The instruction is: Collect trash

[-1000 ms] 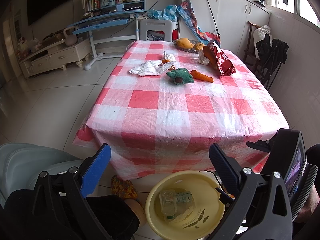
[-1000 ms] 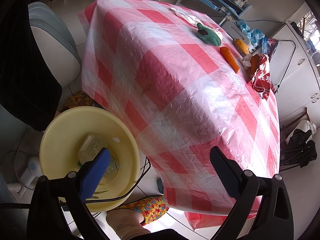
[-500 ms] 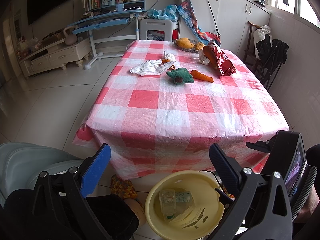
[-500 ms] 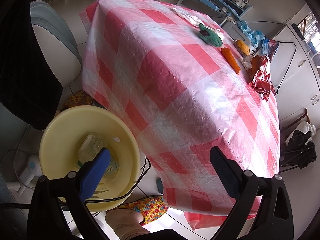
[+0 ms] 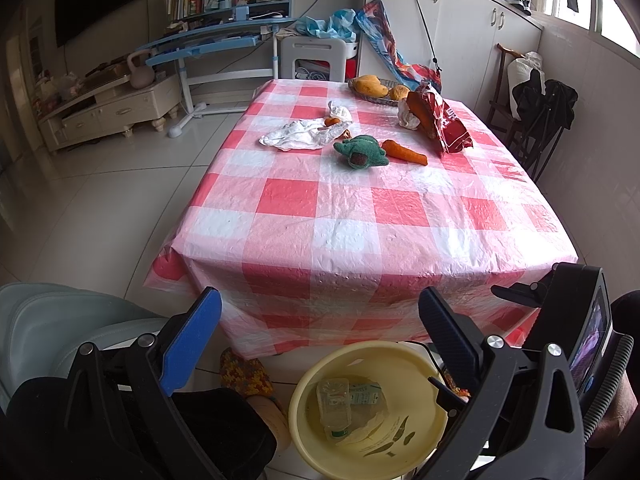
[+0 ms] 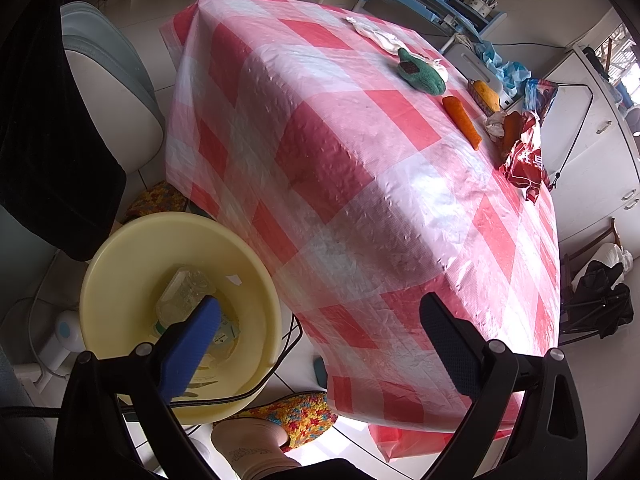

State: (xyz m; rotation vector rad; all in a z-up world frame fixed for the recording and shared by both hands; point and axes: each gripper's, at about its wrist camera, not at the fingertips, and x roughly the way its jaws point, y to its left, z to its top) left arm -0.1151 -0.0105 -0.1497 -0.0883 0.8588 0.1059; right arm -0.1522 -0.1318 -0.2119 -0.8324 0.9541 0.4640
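Both grippers' fingers (image 5: 444,328) spread wide, empty, yellow basin (image 6: 120,264) contents partly hidden

checked table (image 5: 360,216), white wrapper (image 5: 298,136), green plush (image 5: 362,152), carrot (image 5: 404,152), red bag (image 5: 446,124), fruit basket (image 5: 374,98)

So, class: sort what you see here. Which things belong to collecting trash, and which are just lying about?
Belongs to the job:
yellow basin
plastic bottle inside it
crumpled white wrapper
red snack bag

Just lying about:
green plush toy
carrot
fruit basket
kettlebell
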